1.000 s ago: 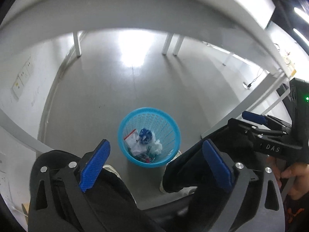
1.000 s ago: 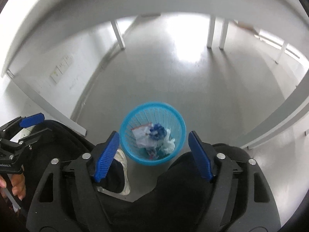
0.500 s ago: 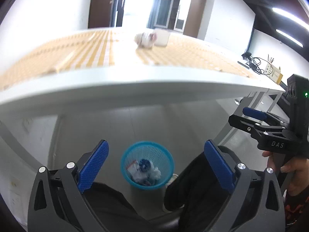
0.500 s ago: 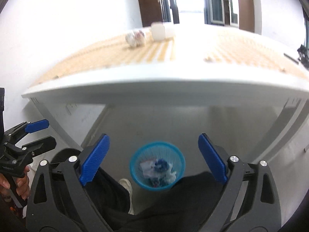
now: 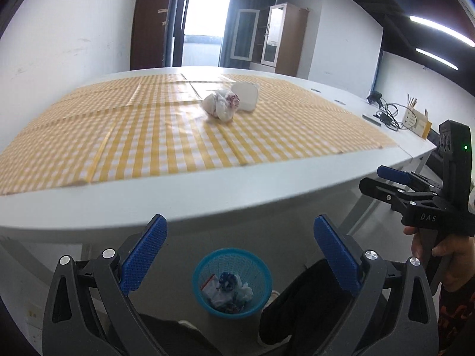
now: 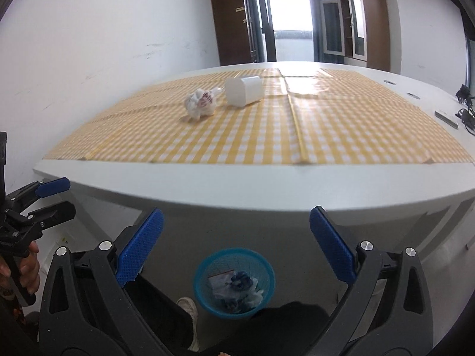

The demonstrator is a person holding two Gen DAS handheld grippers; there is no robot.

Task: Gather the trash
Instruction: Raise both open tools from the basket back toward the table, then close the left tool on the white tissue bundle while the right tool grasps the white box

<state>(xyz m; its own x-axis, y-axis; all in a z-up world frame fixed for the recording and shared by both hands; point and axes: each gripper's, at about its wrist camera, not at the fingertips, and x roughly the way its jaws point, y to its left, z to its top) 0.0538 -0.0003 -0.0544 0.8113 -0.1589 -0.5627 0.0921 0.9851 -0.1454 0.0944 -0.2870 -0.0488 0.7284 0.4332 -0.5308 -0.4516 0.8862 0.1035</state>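
Observation:
A crumpled white wad of trash (image 5: pixel 221 105) lies on the yellow checked tablecloth (image 5: pixel 148 136), next to a white container on its side (image 5: pixel 245 96). Both show in the right wrist view too, the wad (image 6: pixel 200 105) left of the container (image 6: pixel 244 90). A blue mesh bin (image 5: pixel 232 281) with trash in it stands on the floor under the table edge; it also shows in the right wrist view (image 6: pixel 234 281). My left gripper (image 5: pixel 240 255) is open and empty, above the bin. My right gripper (image 6: pixel 236 246) is open and empty too.
The white table edge (image 5: pixel 207 195) runs across in front of both grippers. Cables and a holder with sticks (image 5: pixel 412 118) lie at the far right of the table. My legs and a shoe (image 6: pixel 187 308) are beside the bin. Cabinets and a door stand at the back.
Both grippers have risen from looking down at the bin under the table to above the table edge, so the tabletop and its trash have come into view. Both stay open.

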